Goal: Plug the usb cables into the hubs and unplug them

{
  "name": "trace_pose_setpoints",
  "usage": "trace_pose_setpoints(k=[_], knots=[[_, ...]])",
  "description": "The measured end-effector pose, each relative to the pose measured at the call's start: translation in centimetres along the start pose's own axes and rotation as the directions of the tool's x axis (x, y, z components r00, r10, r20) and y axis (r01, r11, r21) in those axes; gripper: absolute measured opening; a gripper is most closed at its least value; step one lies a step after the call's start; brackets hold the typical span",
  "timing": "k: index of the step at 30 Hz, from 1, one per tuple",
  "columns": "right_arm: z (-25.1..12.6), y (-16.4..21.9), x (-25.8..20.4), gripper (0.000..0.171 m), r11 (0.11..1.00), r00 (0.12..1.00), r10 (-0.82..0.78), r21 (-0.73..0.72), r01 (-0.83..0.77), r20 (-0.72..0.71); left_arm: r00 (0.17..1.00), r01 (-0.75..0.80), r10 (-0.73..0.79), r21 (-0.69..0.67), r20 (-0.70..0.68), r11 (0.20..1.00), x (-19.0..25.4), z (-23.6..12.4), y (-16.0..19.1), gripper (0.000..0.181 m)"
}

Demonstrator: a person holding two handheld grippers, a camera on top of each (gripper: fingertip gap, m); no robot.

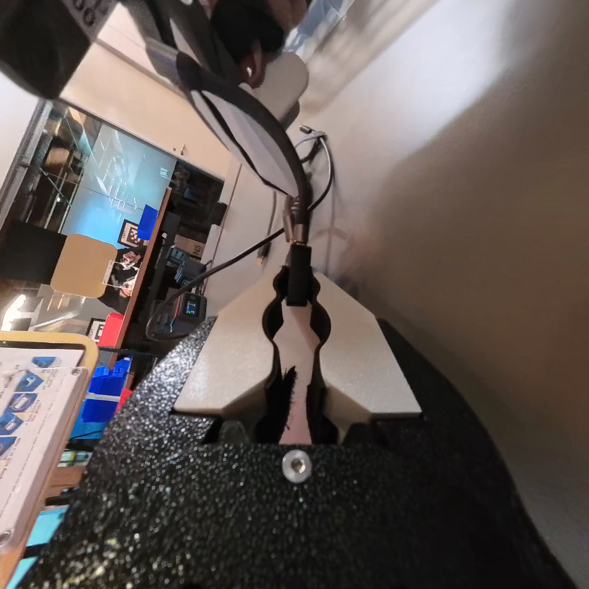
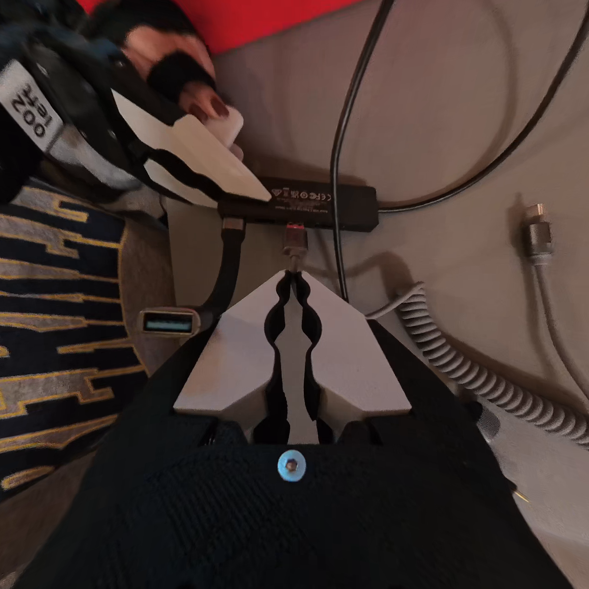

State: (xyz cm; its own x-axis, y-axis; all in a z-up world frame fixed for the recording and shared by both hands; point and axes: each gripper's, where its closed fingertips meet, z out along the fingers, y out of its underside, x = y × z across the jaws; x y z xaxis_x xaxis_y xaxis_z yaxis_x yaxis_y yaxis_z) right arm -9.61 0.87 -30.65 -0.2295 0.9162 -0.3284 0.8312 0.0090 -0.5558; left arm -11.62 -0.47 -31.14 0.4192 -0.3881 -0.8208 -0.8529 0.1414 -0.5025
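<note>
Left gripper point(image 2: 251, 191) clamping hub point(image 2: 298, 204); right gripper point(image 2: 291, 275) pinching cable behind grey USB plug point(image 2: 294, 240) w/ jaws nearly closed. Should be pulling/pushing straight, no twisting.

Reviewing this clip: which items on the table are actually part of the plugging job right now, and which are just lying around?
In use:
- black hub, held by the left gripper
- grey USB plug at a hub port, its cable pinched by the right gripper

Lying about:
- loose grey plug
- grey coiled cable
- thin black cable

right tool point(image 2: 291, 274) pinching grey cable point(image 2: 294, 243) plugged into black hub point(image 2: 318, 204).
</note>
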Motion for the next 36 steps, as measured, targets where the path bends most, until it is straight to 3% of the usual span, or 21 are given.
trace_pose_setpoints(k=[1, 6, 10, 17, 21, 25, 28, 36], knots=[[-0.1, -0.1, 0.0, 0.001, 1.0, 1.0, 0.019, 0.022, -0.019, 0.015, 1.0, 0.025, -0.025, 0.008, -0.005, 1.0, -0.1, -0.1, 0.0, 0.011], [0.4, 0.1, -0.4, 0.001, 0.999, 0.999, 0.011, 0.047, -0.013, 0.04, 0.998, 0.059, -0.059, 0.014, -0.019, 0.998, 0.0, -0.8, 0.4, 0.011], [0.3, -1.4, -2.2, 0.001, 0.989, 0.989, 0.022, 0.14, -0.043, 0.146, 0.992, 0.126, -0.125, 0.018, -0.018, 0.992, -0.5, -1.1, 0.9, 0.011], [0.3, -1.9, -1.5, 0.001, 0.989, 0.999, -0.011, 0.149, 0.003, 0.051, 0.974, 0.225, -0.224, 0.024, -0.017, 0.974, -1.3, -1.6, 1.6, 0.009], [0.4, -1.2, -1.4, 0.002, 0.989, 0.994, 0.008, 0.143, -0.024, 0.107, 0.963, 0.269, -0.267, 0.042, -0.034, 0.962, -1.6, -1.6, 1.5, 0.009], [-0.1, -1.2, -2.6, 0.001, 0.976, 0.942, 0.091, 0.161, -0.149, 0.322, 0.951, 0.306, -0.3, 0.092, -0.078, 0.948, -1.6, -1.8, 1.2, 0.009], [-0.4, -0.9, -2.3, 0.001, 0.964, 0.901, 0.15, 0.143, -0.225, 0.406, 0.952, 0.302, -0.292, 0.11, -0.095, 0.947, -1.6, -1.8, 1.1, 0.009], [-0.5, 0.0, -1.6, 0.002, 0.982, 0.91, 0.148, 0.051, -0.181, 0.387, 0.957, 0.279, -0.264, 0.136, -0.119, 0.95, -1.3, -1.8, 0.7, 0.009]])
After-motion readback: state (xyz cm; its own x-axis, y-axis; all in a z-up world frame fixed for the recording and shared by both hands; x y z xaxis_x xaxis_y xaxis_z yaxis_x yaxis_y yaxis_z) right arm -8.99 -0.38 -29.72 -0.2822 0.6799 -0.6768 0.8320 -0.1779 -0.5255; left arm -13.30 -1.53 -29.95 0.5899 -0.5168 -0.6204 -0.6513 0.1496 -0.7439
